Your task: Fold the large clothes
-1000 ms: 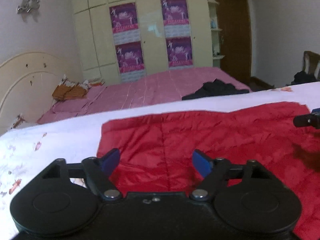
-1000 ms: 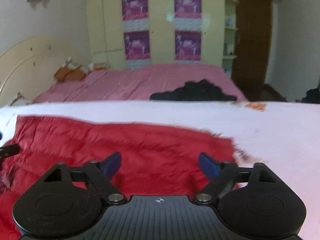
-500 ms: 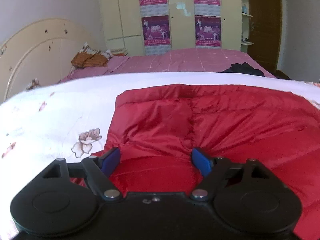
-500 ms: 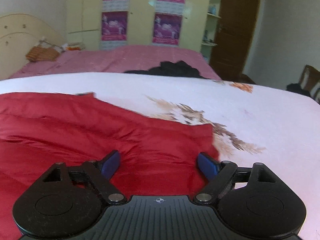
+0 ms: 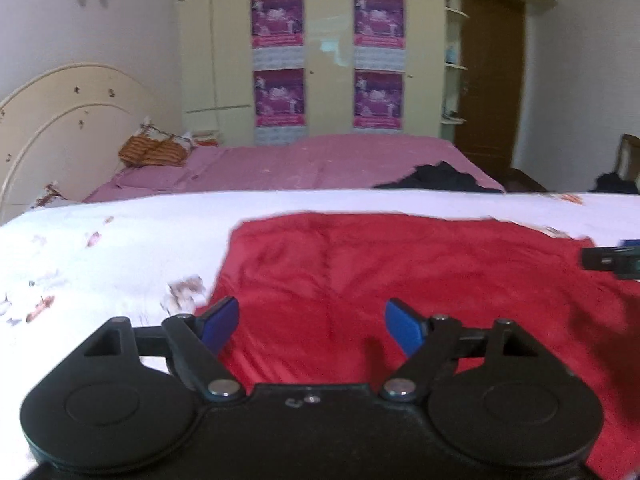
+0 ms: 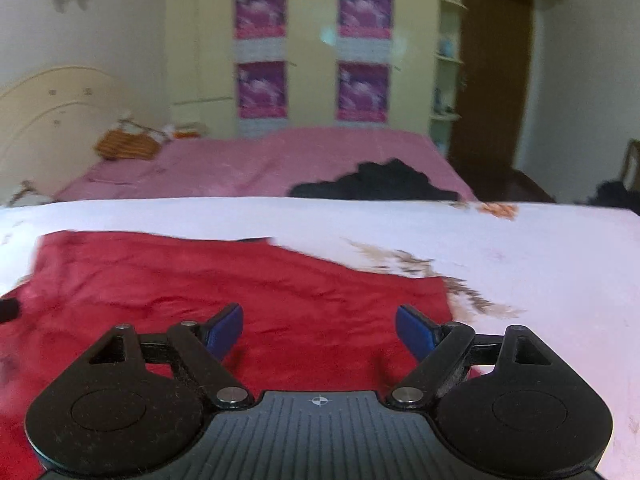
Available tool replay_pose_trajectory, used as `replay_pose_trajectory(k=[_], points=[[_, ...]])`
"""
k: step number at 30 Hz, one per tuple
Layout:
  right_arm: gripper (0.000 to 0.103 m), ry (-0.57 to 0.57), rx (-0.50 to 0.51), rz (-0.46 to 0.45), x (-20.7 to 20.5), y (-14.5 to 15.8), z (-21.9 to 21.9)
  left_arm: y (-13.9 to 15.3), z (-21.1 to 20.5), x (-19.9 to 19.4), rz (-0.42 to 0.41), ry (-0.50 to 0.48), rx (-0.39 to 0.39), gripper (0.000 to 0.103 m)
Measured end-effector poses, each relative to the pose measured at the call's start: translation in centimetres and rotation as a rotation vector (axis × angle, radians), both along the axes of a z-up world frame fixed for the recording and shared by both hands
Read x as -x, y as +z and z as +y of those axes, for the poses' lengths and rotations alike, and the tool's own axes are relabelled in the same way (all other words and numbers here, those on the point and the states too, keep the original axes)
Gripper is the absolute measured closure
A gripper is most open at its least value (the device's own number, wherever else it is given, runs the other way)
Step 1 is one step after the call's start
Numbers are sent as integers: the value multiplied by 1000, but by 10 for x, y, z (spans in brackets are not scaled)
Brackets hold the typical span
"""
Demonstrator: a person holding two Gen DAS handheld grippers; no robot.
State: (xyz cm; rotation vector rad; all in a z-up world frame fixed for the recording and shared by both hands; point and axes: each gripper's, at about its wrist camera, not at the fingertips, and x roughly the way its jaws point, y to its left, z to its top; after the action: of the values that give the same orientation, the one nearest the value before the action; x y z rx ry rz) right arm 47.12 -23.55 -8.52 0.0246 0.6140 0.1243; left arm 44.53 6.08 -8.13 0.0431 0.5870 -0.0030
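— While both claws hang spread over the red garment (image 5: 400,280), which step do we reckon we are on?

— Between folds, we judge. Our left claw (image 5: 312,326) is released, fingers wide apart with nothing between them, above the garment's near left part. Our right claw (image 6: 319,332) is equally slack and empty, above the near right part, close to the right edge.

— And where does the garment lie?

— Spread fairly flat on the white flowered bed cover (image 5: 120,248), its far edge roughly straight, its left edge in the left view, its right edge stepped in the right view. From the left camera we see the tip of the other claw at the far right.

— What does the next move call for?

— We would lower each claw to an edge or corner, pinch one layer cleanly, then carry both sides over together so the fold lands square.

— Any containers?

— None that we can see. Only a pink bed (image 6: 280,160) beyond, with a dark heap of cloth (image 6: 380,184) on it.
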Motion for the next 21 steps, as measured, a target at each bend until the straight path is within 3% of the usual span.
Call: replay_pose_trajectory(k=[4, 10, 18, 21], points=[[20, 45, 14, 21, 20, -10, 22, -15, -16, 16, 34, -34, -40, 26], [20, 11, 97, 83, 19, -47, 20, -45, -12, 8, 78, 15, -74, 26], [20, -9, 104, 81, 23, -72, 10, -51, -14, 2, 91, 20, -85, 27], [20, 0, 111, 106, 19, -68, 9, -49, -12, 0, 109, 21, -80, 26]])
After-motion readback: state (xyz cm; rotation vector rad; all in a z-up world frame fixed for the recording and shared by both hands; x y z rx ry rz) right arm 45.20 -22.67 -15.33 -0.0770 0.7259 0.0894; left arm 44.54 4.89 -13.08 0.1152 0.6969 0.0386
